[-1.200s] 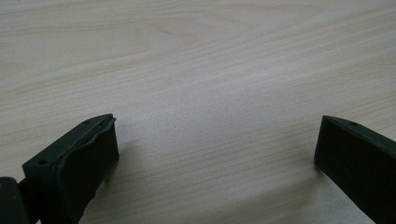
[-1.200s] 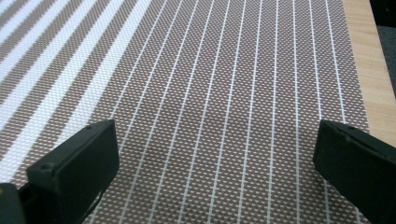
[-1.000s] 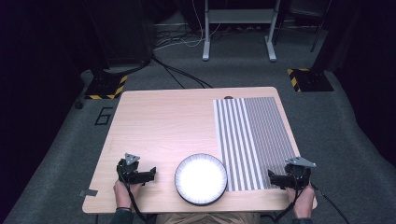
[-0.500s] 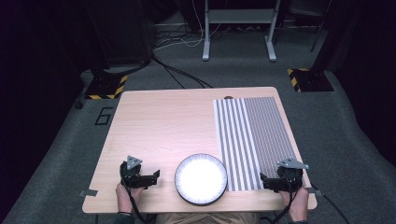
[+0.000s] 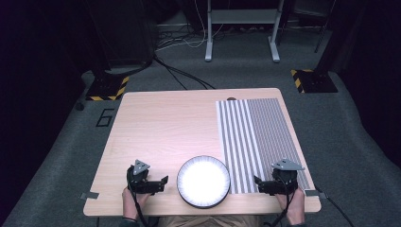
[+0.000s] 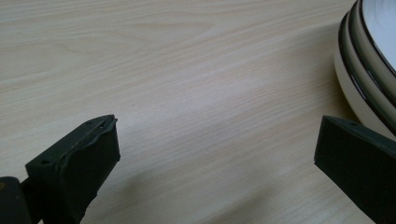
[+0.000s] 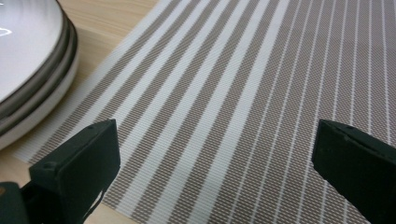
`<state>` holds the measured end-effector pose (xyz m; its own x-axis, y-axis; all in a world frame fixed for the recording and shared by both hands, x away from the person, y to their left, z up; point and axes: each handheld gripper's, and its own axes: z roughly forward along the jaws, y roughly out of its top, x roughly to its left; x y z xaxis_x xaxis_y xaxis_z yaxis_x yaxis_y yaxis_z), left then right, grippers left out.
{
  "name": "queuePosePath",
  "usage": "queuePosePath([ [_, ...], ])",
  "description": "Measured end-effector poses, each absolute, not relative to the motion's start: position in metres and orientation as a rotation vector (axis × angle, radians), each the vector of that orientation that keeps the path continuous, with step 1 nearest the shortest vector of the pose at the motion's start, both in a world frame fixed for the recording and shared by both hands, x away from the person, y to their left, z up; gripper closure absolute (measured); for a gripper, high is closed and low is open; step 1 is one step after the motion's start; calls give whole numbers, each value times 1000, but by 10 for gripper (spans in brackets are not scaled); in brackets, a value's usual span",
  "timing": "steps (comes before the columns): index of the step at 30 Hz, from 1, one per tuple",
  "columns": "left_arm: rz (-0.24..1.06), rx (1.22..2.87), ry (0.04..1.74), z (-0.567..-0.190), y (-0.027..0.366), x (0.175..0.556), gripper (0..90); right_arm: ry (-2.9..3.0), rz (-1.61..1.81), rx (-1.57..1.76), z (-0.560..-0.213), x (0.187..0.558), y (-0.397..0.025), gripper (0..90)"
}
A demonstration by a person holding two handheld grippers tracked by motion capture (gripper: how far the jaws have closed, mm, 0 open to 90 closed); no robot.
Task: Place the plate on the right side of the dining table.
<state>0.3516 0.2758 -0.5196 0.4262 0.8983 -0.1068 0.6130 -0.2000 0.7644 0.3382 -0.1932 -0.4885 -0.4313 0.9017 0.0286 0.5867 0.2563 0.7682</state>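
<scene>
Nothing is grasped yet: both the left gripper and right gripper sit with fingers apart, flanking the stacked plates at 9 and 3 o'clock; the striped placemat lies bare.

A stack of round white ceramic plates with dark rims sits flat at the wooden tabletop's near edge, touching the grey-and-white striped woven placemat.

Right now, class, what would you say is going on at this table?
A person holds a gripper in each hand at the near edge of a wooden table. The left gripper and right gripper, both open and empty, flank a stack of white plates. The right one hovers over a striped placemat. Nothing is grasped yet.
</scene>
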Motion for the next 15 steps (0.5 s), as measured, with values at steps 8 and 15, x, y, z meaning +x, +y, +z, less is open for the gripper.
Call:
queuePosePath([
  [8,431,1914,1252,-521,270,350,0,2150,1111,1305,-481,334,-176,3],
  [15,399,1930,1231,-526,264,348,0,2217,1172,1222,-476,332,-151,8],
])
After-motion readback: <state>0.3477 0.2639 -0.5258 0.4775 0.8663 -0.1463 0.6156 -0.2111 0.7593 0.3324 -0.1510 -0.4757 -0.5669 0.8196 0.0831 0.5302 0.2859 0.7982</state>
